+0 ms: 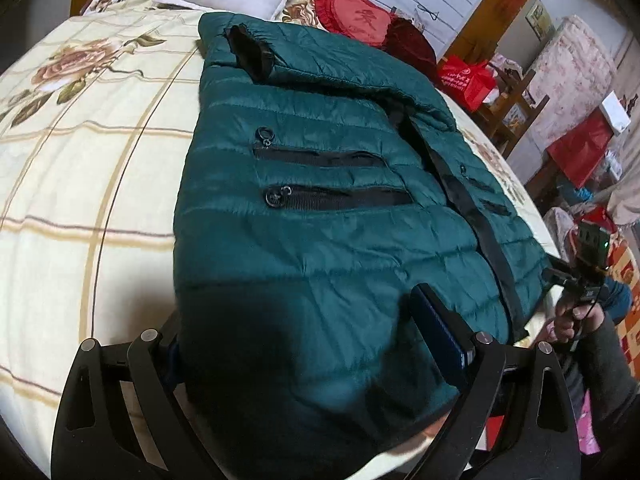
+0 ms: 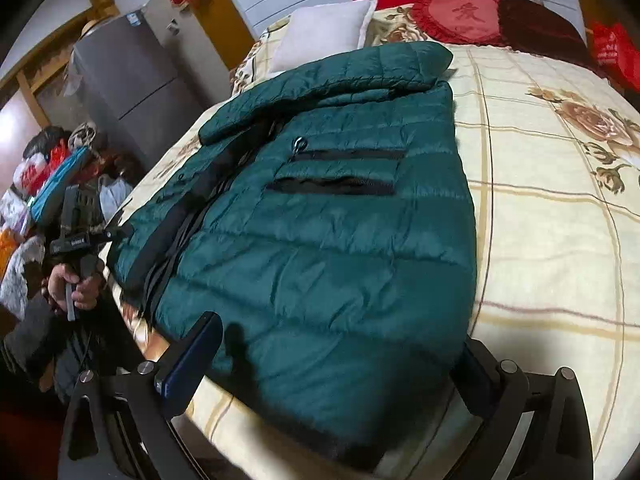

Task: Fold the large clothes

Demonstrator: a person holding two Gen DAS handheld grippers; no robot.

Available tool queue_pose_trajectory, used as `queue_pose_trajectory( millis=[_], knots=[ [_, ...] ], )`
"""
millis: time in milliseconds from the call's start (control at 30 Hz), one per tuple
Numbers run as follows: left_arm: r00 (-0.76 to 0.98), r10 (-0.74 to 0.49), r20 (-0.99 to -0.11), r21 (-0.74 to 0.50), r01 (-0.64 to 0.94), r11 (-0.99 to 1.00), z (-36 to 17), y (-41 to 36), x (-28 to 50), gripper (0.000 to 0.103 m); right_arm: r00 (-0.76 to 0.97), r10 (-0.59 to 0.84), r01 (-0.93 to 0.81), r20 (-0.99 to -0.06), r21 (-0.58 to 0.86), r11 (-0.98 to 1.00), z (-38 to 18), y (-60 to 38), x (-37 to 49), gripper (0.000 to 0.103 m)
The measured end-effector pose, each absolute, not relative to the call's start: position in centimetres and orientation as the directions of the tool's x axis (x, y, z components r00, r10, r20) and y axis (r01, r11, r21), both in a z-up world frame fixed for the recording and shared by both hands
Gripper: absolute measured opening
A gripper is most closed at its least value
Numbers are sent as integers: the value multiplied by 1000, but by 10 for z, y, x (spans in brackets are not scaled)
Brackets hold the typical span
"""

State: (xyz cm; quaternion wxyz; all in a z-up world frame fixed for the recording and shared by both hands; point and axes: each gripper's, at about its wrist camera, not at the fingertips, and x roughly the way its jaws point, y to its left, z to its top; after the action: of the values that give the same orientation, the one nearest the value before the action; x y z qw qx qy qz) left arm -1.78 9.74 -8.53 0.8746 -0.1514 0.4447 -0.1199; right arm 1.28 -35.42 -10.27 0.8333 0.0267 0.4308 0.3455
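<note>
the left wrist view looks forward and down along its fingers, close over the near hem of the green jacket on the bed, facing the pillows. the right wrist view looks down the same way, close over the hem. the 2 views share the jacket, bed and white pillow.

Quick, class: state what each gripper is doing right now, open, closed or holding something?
Left gripper: jaws open wide, straddling the green jacket, not clamping it.
Right gripper: jaws open wide over the jacket's hem, nothing gripped.
</note>
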Motion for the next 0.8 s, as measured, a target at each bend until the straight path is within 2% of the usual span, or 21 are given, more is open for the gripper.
queue_pose_trajectory(
  millis=[200,300,367,433,600,800],
  knots=[
    [587,-245,-772,-245,82,966,-88,83,-26,94,435,551,-558,-712,267,786,-104,-339,20,103],
    [605,-216,-766,-226,62,972,-90,81,-31,94,421,569,-560,-707,291,776,-103,-343,17,103],
    [620,-205,-757,-230,40,972,-91,81,-32,94,379,629,-567,-679,366,738,-102,-346,17,91],
    [630,-200,-750,-240,22,971,-91,82,-32,94,366,649,-581,-667,382,719,-101,-345,15,87],
    [644,-203,-738,-284,-23,958,-88,90,-32,92,362,653,-567,-665,399,721,-105,-346,19,87],
    [648,-172,-742,-266,-50,963,-88,92,-34,82,301,694,-598,-654,438,671,-105,-342,14,87]
  ],
)
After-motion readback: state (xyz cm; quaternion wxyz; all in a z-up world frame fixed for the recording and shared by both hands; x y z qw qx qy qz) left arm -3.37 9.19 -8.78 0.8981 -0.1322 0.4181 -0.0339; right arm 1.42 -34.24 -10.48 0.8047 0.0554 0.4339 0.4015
